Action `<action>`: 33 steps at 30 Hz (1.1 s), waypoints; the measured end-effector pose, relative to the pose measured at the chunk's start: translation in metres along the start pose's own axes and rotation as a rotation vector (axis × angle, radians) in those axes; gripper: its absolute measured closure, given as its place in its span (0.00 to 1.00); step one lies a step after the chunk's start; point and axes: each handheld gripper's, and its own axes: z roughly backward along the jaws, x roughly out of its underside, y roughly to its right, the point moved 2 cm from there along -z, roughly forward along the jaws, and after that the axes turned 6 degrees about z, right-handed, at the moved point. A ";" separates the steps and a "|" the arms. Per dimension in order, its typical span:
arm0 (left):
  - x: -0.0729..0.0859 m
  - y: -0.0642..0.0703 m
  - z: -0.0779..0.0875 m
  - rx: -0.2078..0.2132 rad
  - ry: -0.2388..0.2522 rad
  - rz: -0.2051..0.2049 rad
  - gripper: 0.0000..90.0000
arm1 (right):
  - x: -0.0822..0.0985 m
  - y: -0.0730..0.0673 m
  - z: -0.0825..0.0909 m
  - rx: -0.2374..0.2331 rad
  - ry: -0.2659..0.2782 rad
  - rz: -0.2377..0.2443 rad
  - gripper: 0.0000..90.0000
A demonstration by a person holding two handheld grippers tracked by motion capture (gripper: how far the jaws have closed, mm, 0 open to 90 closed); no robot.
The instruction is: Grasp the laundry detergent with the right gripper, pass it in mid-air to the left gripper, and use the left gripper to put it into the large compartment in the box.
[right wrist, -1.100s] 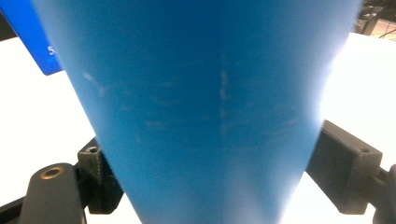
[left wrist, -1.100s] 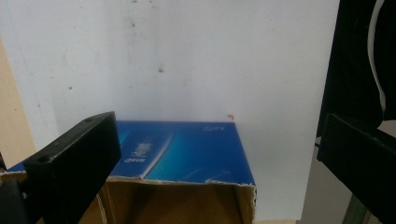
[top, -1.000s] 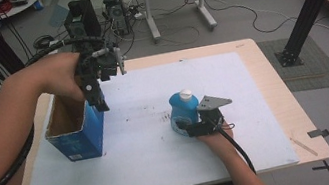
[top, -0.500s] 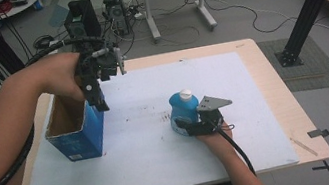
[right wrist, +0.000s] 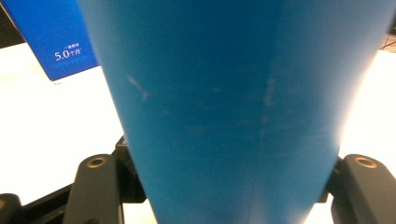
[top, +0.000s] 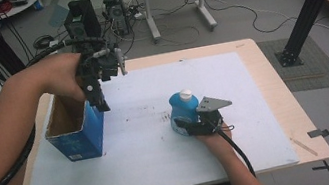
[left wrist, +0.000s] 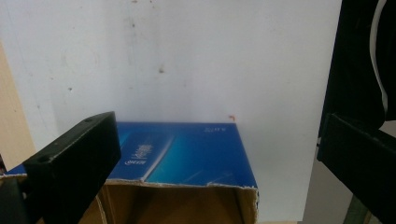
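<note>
Bottle, blue with a white cap, stands upright on the white sheet, right of the table's middle and nearer the front edge than the back. My right gripper comes at it level from the front, low on the body. In the right gripper view the blue body sits between the two black jaws, which have just been closing in on it; both jaws reach the bottle's sides there, so I read it as gripped, though contact at the pads themselves is hidden behind the body. Low hold presumably chosen because the body is broadest and firmest there, and the cap stays free.

Box, blue card with its top open, stands near the left edge of the table, well apart from the bottle. Open mouth upward, brown inside visible: judged to be where the bottle goes.

My left gripper hangs over the box's rim, pointing down. In the left gripper view its jaws stand wide with nothing between them, the box's torn edge below. Likely waiting to steady the box.

Table edge bare wood beyond the sheet.
</note>
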 end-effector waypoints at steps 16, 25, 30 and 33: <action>-0.007 0.006 0.000 0.006 0.002 -0.024 0.00 | -0.034 -0.006 0.021 -0.089 0.027 0.089 0.52; -0.016 0.021 0.000 0.026 0.014 -0.059 0.00 | -0.061 -0.032 0.028 -0.279 -0.024 0.204 0.52; -0.021 0.030 -0.002 0.037 0.011 -0.078 0.00 | -0.064 -0.048 0.020 -0.376 -0.020 0.231 0.52; -0.022 0.037 -0.004 0.047 0.010 -0.087 0.00 | -0.066 -0.056 0.015 -0.402 -0.014 0.228 0.52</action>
